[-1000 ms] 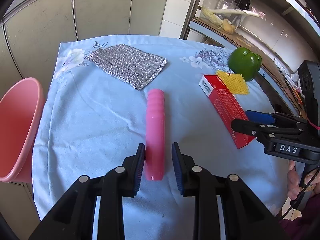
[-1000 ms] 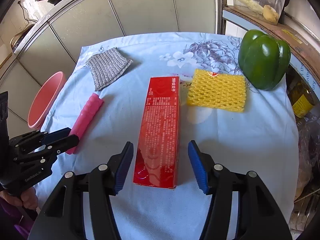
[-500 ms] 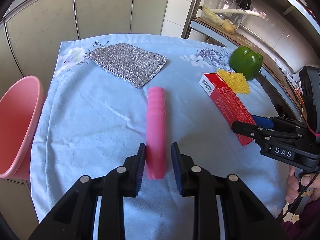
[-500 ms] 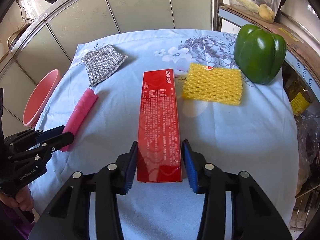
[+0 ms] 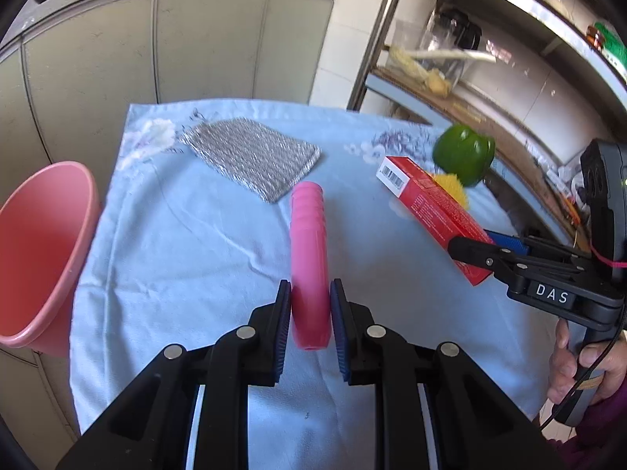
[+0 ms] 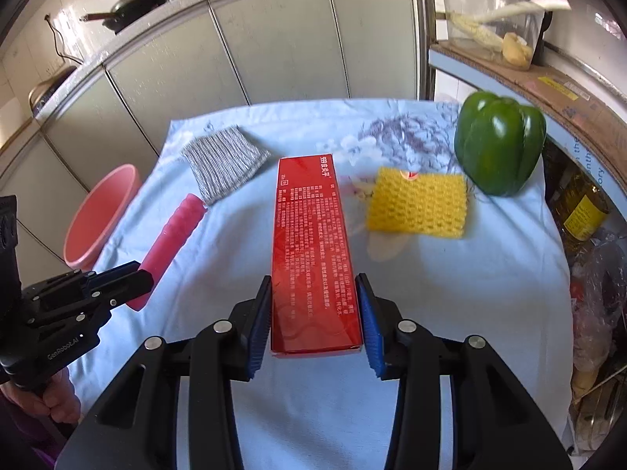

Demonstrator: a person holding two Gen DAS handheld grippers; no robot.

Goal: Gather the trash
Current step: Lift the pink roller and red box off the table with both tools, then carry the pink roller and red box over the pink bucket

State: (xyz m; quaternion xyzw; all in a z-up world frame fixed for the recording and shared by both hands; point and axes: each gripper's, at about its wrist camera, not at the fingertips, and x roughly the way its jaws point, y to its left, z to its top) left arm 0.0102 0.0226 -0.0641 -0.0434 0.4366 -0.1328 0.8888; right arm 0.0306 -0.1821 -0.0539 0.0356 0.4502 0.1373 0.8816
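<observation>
Two grips are forming at once. The left gripper (image 5: 310, 315) is closing its jaws on the near end of the pink ribbed tube (image 5: 309, 258), whose length is running away toward the middle of the table (image 5: 188, 243); the pads are lying right against its sides, though whether they are pressing yet is hard to say. The right gripper (image 6: 316, 315) is clamping the near end of the red carton (image 6: 311, 250), blue pads flat on both long sides, with the far end of the carton reaching toward the table's far edge. From the left wrist view the carton appears to be tilting up off the cloth (a shadow is showing beneath it).

Both pieces are long and are being taken at one end, so each is likely to droop or swing; squeezing firmly before raising, and lifting slowly with the wrist level, should be keeping them from twisting out. The tube looks smooth and round, so it may be rolling between the pads unless they are centred on it.

Standing past the table's left edge is the pink bin (image 5: 43, 254), the likely destination. Lying at the far side are the silver scouring cloth (image 5: 250, 158), the yellow foam net (image 6: 419, 205) and the green pepper (image 6: 499, 143).
</observation>
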